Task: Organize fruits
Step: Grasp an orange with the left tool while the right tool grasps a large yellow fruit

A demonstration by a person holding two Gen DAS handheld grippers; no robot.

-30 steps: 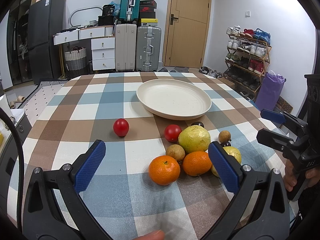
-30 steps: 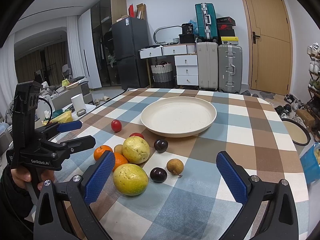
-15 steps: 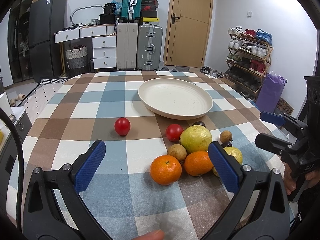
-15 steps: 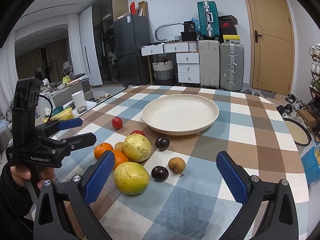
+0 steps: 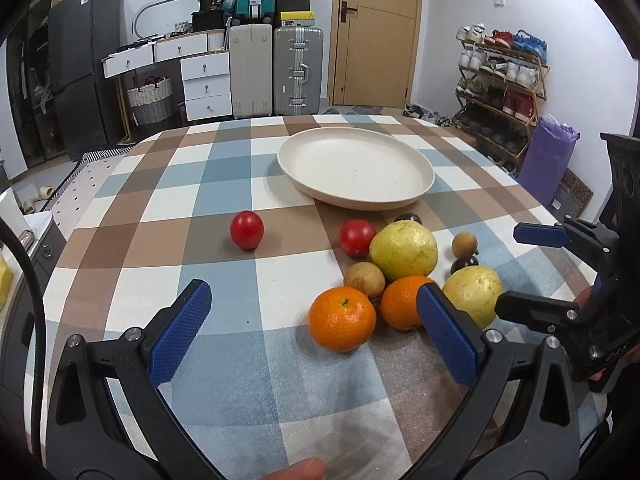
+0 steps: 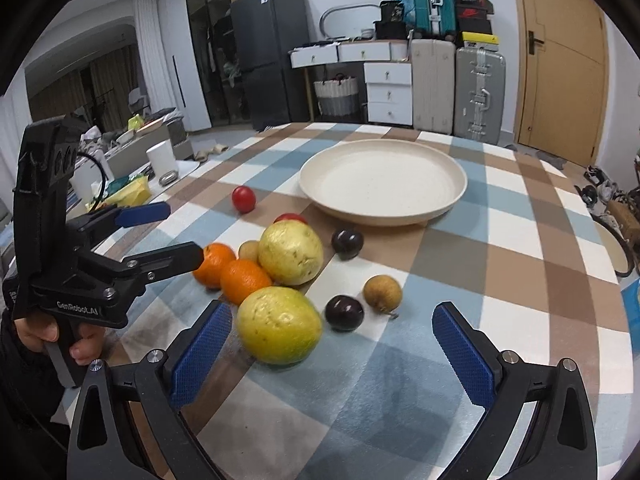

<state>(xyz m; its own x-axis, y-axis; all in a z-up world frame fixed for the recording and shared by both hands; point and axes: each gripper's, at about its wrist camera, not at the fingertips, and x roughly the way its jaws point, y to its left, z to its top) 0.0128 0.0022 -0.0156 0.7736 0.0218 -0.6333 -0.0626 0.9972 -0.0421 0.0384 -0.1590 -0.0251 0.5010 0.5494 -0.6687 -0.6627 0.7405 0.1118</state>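
Observation:
A cluster of fruit lies on the checked tablecloth in front of an empty cream plate [image 5: 356,168]. In the left wrist view, my open, empty left gripper [image 5: 316,332] sits just before the near orange [image 5: 342,318], with a second orange [image 5: 402,302], two yellow-green guavas [image 5: 402,248] and a red tomato [image 5: 356,237] behind; a lone tomato [image 5: 247,229] lies left. In the right wrist view, my open, empty right gripper [image 6: 332,340] faces the near guava [image 6: 279,325], a dark plum [image 6: 344,313] and a brown longan [image 6: 382,293]. The plate also shows there [image 6: 384,184].
The left gripper shows in the right wrist view [image 6: 160,236], beside the oranges. The right gripper shows in the left wrist view [image 5: 528,272]. The round table's edge drops off at right. Suitcases, drawers and a shoe rack [image 5: 500,92] stand beyond.
Both grippers have moved slightly forward toward the fruit cluster. The fruits have not moved and both grippers stay open.

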